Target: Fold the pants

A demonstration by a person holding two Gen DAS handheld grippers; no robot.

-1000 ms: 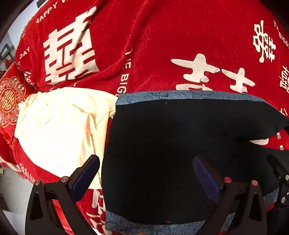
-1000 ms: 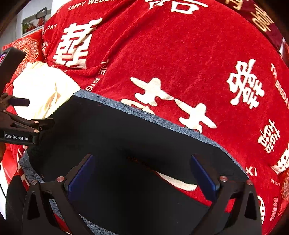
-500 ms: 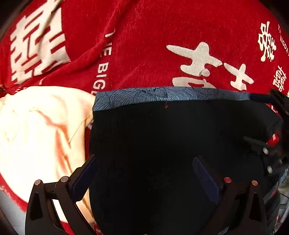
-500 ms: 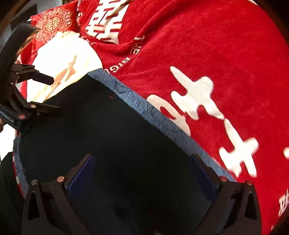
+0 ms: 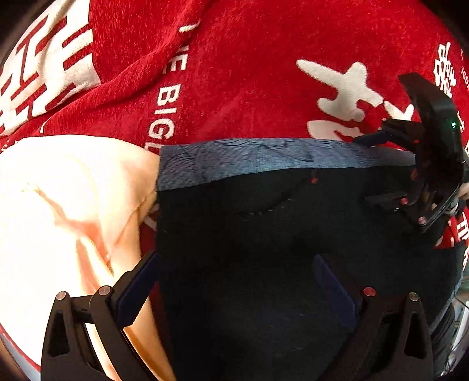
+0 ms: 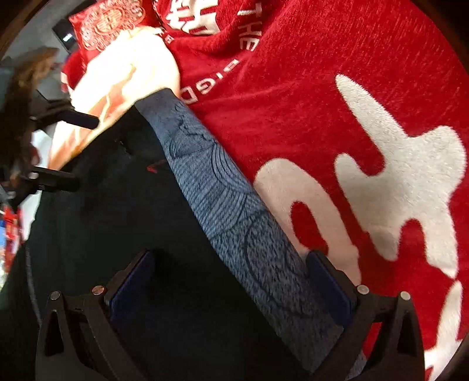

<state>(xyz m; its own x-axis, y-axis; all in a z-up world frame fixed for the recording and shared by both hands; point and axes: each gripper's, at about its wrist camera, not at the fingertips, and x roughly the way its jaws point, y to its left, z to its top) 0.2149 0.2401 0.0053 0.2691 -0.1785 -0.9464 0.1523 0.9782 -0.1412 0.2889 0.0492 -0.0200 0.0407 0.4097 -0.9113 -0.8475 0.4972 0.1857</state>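
My left tongs (image 5: 234,281) are wide and hold nothing. One finger sits over the near left edge of the pants (image 5: 263,249) and the other sits over the dark cloth in the middle. My right tongs (image 6: 228,281) are wide too, with nothing pinched. Their two fingers stand on either side of the blue band (image 6: 222,199) of the pants, one over the dark cloth and one at the band's outer edge, by the red blanket (image 6: 322,88).

The pants lie flat on the red blanket, right under both tongs. They are dark, with the blue band along the far edge. In the left view the band runs from left to right, so that is the long way of the far edge. In that view I can see my right tongs at the right end of the band. My left tongs are nearer the left side, but they are back from the band.

Just left of the pants, touching their edge, is a cream cloth (image 5: 64,205). A red pillow (image 6: 111,20) lies far off past it.

I think the next move is to grab the band. My right tongs are closer to it. They only need to go down and shut. My left tongs must reach farther to get the left corner of the band, and must not grab the cream cloth.
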